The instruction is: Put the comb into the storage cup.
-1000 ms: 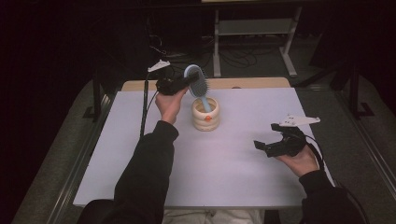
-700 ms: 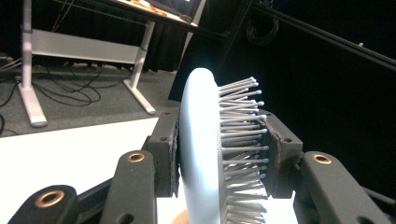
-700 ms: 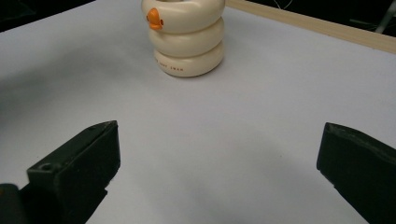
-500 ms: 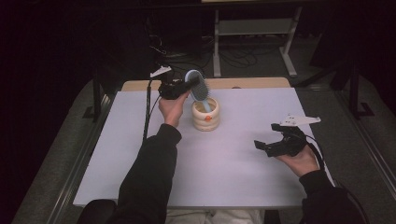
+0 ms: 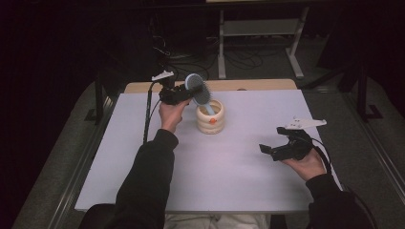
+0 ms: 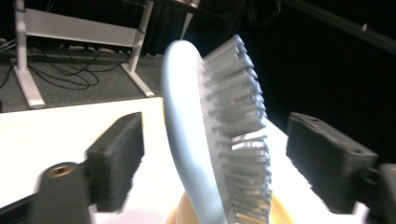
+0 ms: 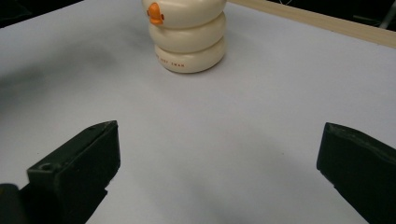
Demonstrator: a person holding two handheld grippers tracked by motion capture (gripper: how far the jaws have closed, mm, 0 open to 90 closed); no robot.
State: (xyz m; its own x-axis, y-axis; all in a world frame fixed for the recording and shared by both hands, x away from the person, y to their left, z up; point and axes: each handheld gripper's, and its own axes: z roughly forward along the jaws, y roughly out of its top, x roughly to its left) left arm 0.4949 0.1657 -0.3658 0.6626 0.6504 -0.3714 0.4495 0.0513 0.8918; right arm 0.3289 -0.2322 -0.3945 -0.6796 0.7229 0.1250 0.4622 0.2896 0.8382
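A pale blue hairbrush stands handle-down in a cream ringed cup with an orange mark, at the back middle of the white table. Its head leans left and up. My left gripper is open around that head. In the left gripper view the brush rises between the two spread jaws without touching either, bristles facing right, above the cup rim. My right gripper is open and holds nothing, low over the table at the right. It faces the cup from a distance.
A wooden strip runs along the table's far edge. Behind it are a metal stand and loose cables on the dark floor. Bare table lies between the cup and my right gripper.
The brush head has tipped a little further left and down, and my left hand has sunk slightly with it. The right hand has stayed put.
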